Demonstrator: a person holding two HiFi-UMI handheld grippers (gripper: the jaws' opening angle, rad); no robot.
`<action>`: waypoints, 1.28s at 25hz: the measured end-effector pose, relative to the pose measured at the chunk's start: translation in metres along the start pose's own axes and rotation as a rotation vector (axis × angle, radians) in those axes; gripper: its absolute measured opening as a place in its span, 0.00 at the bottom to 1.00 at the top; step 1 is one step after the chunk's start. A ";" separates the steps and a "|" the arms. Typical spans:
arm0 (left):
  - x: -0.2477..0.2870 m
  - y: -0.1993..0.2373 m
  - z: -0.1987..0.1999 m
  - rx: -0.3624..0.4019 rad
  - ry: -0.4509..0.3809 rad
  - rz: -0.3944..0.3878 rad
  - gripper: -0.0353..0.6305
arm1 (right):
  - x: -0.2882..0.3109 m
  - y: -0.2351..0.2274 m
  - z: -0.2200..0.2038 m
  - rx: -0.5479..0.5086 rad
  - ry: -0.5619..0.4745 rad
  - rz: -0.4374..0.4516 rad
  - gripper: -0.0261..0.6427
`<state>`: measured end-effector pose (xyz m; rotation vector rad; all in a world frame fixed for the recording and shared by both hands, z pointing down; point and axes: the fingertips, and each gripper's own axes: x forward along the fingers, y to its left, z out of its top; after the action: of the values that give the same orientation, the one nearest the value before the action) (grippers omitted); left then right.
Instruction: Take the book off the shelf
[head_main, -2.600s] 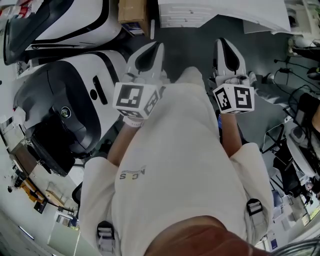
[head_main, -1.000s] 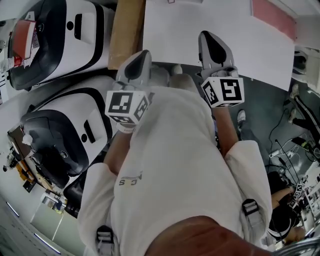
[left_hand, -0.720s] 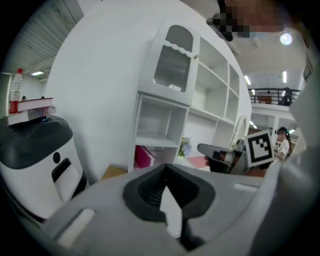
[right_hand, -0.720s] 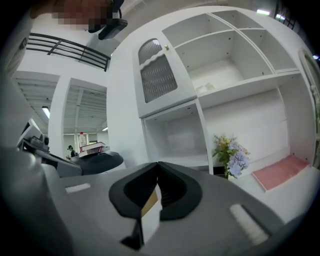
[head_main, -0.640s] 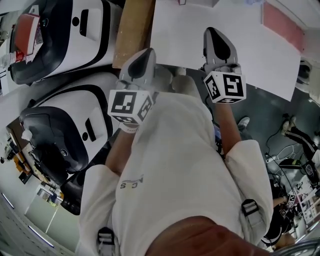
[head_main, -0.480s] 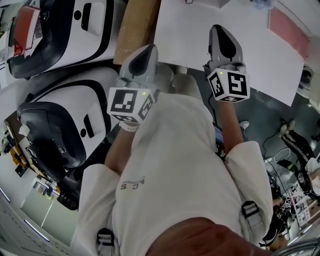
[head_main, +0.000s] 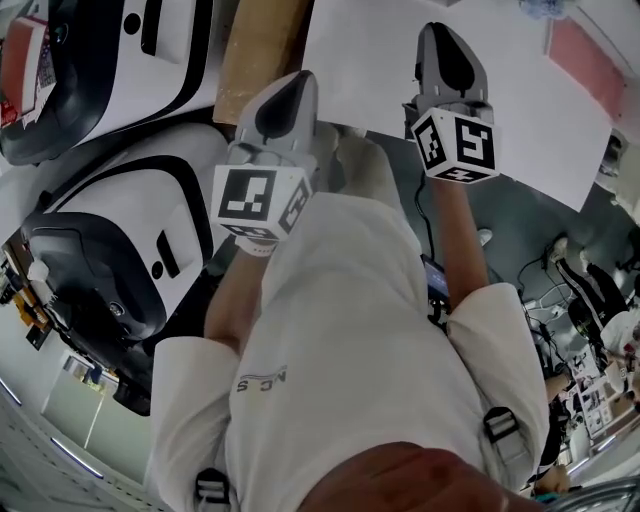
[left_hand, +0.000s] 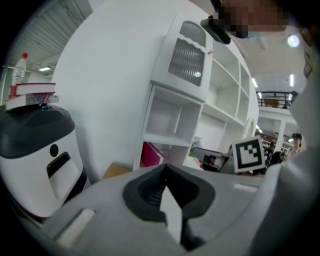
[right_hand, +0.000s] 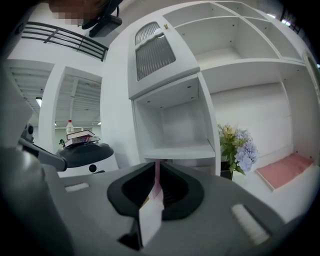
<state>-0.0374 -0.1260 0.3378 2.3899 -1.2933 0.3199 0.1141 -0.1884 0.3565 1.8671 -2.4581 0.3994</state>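
A white shelf unit (right_hand: 175, 115) fills the room's background. The pink book (left_hand: 151, 155) leans in a low compartment ahead of both claws. The left gripper (left_hand: 165, 167) has its jaws together and empty. The right gripper (right_hand: 158, 164) has jaws that have just been opening to a crack, with nothing between them and the book visible beyond the gap. Grey lettering on the person's shirt (head_main: 262, 380) is too small to read.

The head view looked steeply down over the person's torso (head_main: 350, 330). The left and right gripper views faced forward, both sharing the nearby white shelf (right_hand: 175, 150).
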 end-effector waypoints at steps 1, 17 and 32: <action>0.003 0.002 -0.002 -0.004 0.001 0.000 0.05 | 0.005 -0.001 -0.004 0.001 0.004 -0.003 0.08; 0.047 0.028 -0.034 -0.052 0.016 -0.009 0.05 | 0.063 -0.011 -0.060 -0.006 0.061 -0.010 0.16; 0.088 0.047 -0.059 -0.051 0.060 -0.040 0.05 | 0.121 -0.015 -0.088 -0.020 0.061 -0.010 0.30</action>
<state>-0.0293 -0.1880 0.4355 2.3424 -1.2112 0.3407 0.0828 -0.2873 0.4661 1.8313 -2.4038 0.4234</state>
